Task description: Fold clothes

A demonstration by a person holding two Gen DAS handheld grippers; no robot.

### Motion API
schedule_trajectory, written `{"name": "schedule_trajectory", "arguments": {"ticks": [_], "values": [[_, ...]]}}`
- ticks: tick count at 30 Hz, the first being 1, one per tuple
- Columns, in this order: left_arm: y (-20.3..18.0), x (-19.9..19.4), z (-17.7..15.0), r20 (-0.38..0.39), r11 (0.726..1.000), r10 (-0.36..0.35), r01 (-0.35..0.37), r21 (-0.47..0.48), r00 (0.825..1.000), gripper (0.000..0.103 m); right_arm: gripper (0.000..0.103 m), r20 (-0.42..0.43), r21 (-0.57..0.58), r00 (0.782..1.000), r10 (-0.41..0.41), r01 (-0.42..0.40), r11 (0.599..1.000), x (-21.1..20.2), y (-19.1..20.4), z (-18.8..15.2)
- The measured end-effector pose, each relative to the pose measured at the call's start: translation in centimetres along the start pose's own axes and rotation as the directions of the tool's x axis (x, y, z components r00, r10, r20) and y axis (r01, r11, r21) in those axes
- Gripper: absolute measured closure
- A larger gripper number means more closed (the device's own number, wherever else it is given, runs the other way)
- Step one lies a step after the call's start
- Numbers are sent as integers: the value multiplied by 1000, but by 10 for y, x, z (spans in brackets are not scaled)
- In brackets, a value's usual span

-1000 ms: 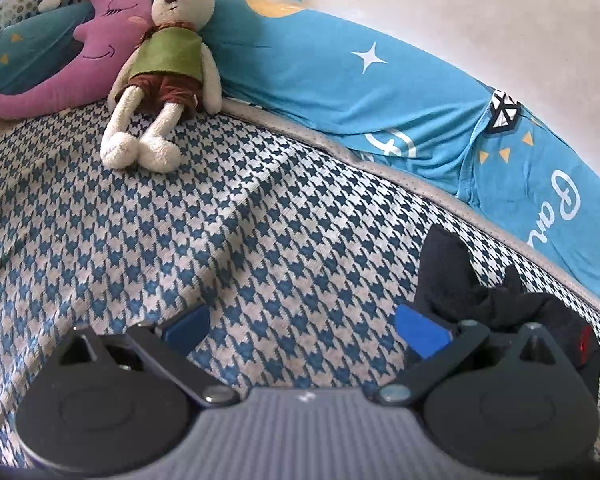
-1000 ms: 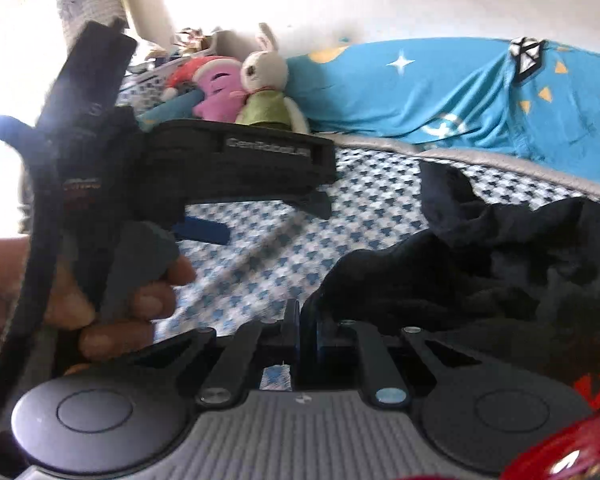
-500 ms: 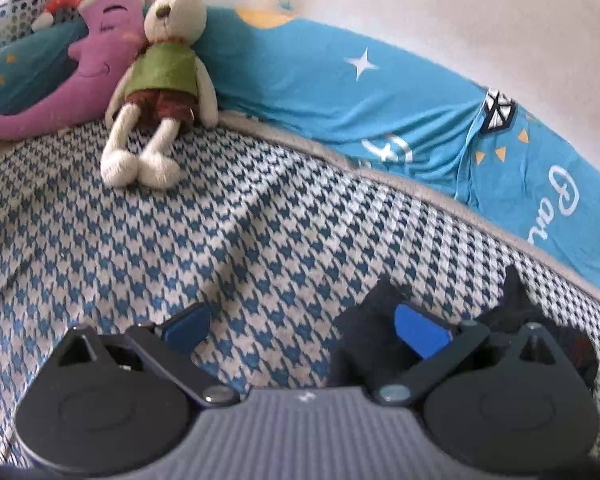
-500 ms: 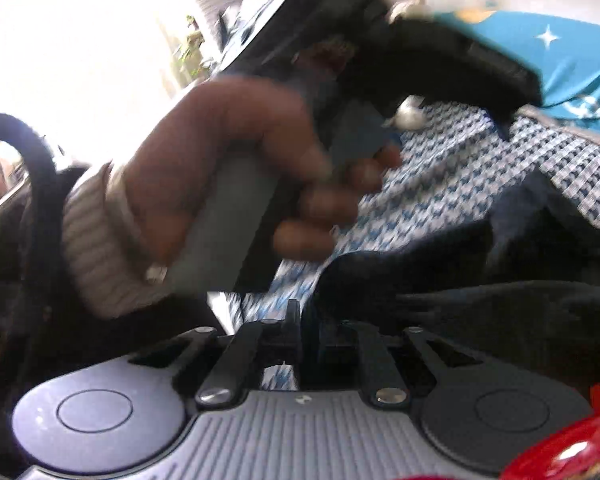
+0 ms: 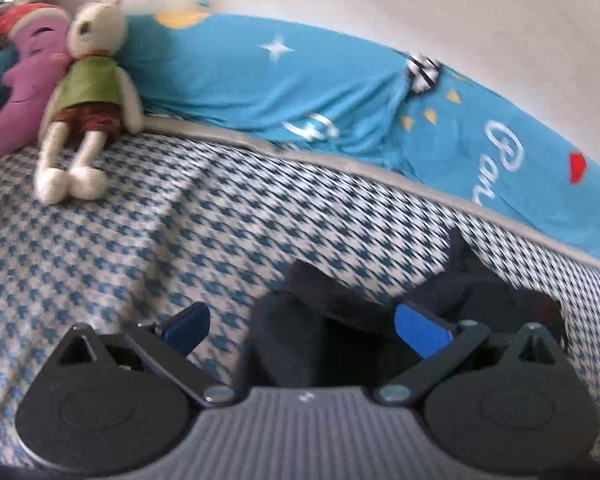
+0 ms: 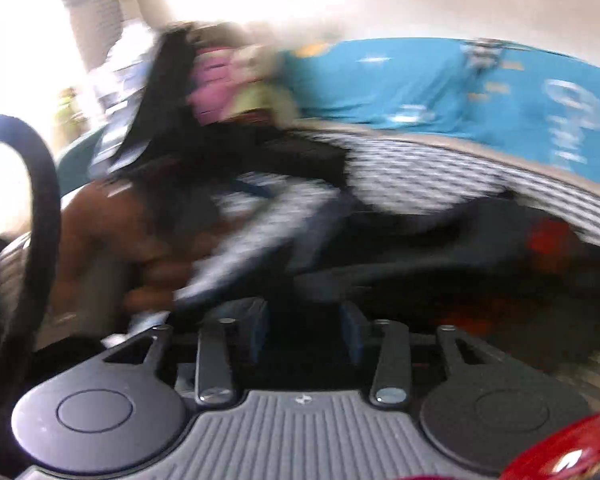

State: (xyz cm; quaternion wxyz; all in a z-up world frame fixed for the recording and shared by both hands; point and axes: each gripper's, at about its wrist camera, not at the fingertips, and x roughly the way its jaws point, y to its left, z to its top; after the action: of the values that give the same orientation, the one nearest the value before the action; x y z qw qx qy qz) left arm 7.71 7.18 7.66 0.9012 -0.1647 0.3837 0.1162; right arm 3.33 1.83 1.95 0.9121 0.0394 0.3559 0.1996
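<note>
Garment (image 5: 312, 320) sharp from left wrist, blurred from right.

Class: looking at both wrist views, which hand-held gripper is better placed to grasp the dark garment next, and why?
Probably left: the left hand-held gripper is open with the dark garment between its fingers; the right hand-held gripper is opening, letting go.

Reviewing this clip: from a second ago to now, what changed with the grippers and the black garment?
The right gripper, shut on the black garment a second ago, is opening and its pads no longer press the cloth. In the left wrist view, the garment has slid from the right edge to between the wide-open fingers of the left gripper. The stuffed rabbit and blue bedding stayed put.
</note>
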Motion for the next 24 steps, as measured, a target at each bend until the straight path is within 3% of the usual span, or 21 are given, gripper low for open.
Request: {"name": "schedule_trajectory", "arguments": {"ticks": [4, 9, 11, 20, 24], "values": [[-22, 9, -7, -45, 997, -58, 60, 48, 997, 0, 53, 12, 149, 984, -180, 177, 973, -11, -46, 5], [-47, 13, -18, -98, 988, -113, 122, 96, 989, 0, 38, 6, 275, 960, -282, 269, 923, -20, -87, 9], [-54, 16, -21, -117, 985, -121, 133, 106, 986, 0, 33, -1, 288, 954, -299, 287, 914, -25, -95, 6], [-70, 16, -30, -125, 978, -103, 123, 168, 987, 0, 31, -63, 323, 920, -386, 385, 865, -10, -120, -7], [-72, 17, -30, -128, 979, -87, 109, 173, 988, 0, 31, -65, 328, 919, -390, 389, 861, 5, -132, -8]]}}
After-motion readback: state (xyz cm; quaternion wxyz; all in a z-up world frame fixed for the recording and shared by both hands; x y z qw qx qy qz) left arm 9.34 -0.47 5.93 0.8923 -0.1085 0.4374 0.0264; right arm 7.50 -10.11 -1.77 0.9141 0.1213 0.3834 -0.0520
